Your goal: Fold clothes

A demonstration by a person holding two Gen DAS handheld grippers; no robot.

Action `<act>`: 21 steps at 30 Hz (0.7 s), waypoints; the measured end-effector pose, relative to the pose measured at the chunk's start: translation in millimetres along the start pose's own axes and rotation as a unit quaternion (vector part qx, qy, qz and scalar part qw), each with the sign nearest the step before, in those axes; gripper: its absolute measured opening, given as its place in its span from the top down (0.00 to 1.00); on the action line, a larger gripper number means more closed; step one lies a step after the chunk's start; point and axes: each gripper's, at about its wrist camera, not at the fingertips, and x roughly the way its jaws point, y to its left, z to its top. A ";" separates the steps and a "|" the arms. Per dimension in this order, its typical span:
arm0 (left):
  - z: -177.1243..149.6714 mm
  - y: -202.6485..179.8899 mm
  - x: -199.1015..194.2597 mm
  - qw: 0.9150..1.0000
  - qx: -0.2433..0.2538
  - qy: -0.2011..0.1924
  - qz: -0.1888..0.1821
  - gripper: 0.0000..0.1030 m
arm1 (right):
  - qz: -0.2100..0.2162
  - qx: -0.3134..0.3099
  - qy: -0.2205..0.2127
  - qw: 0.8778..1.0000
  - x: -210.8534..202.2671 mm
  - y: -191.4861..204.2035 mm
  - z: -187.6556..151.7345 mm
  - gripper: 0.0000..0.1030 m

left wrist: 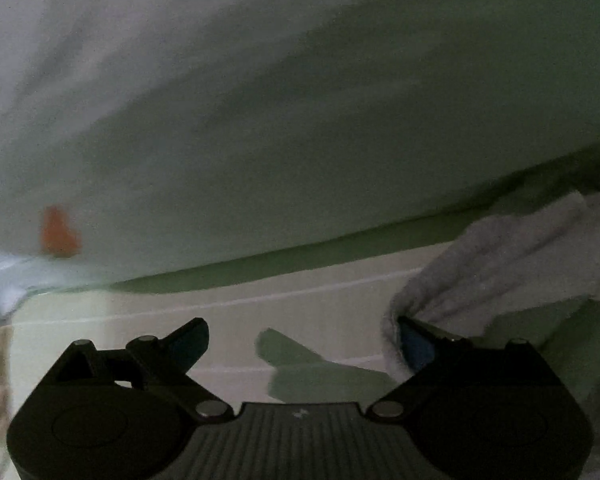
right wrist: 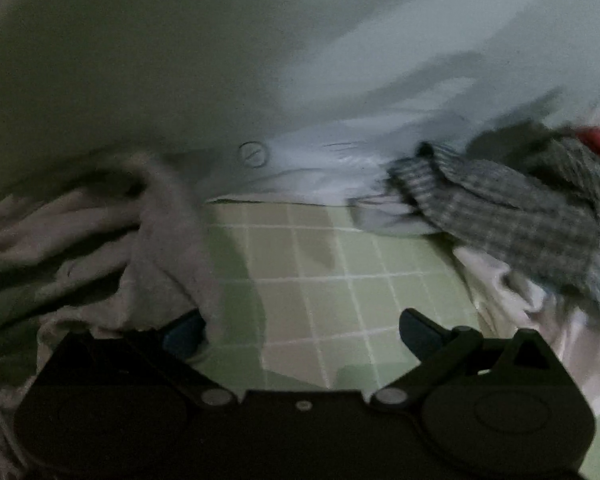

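Both tools gaped, gripping nothing: the pale garment (left wrist: 512,256) lay against the left tool's (left wrist: 304,344) right finger (and the right tool's (right wrist: 304,336) left finger).

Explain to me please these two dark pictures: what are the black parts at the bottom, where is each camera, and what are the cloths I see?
Each picture comes from a camera fixed on a hand-held tool that a person carries, one in each hand. The black shape at the bottom is the tool's claw, seen from behind.

In the left wrist view, the left claw is open. A pale grey cloth touches its right finger, but nothing is pinched.

In the right wrist view, the right claw is also open. The same kind of pale cloth lies bunched against its left finger. Further right lies a grey checked garment over something white, with a bit of red behind it.

Everything rests on a green surface with a white grid. The pictures are blurred.
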 end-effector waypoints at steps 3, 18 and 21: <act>-14.6 23.2 -16.8 0.999 -0.034 -0.011 0.020 0.05 | -0.002 0.011 -0.026 1.000 -18.0 -12.6 -3.7 0.00; -117.9 100.1 -166.7 0.964 -0.207 -0.165 -0.014 0.05 | 0.007 0.048 -0.201 0.978 -150.1 -46.9 -62.5 0.00; -148.9 110.8 -183.4 0.959 -0.228 -0.164 -0.030 0.05 | 0.012 0.049 -0.219 0.974 -170.2 -49.2 -84.0 0.00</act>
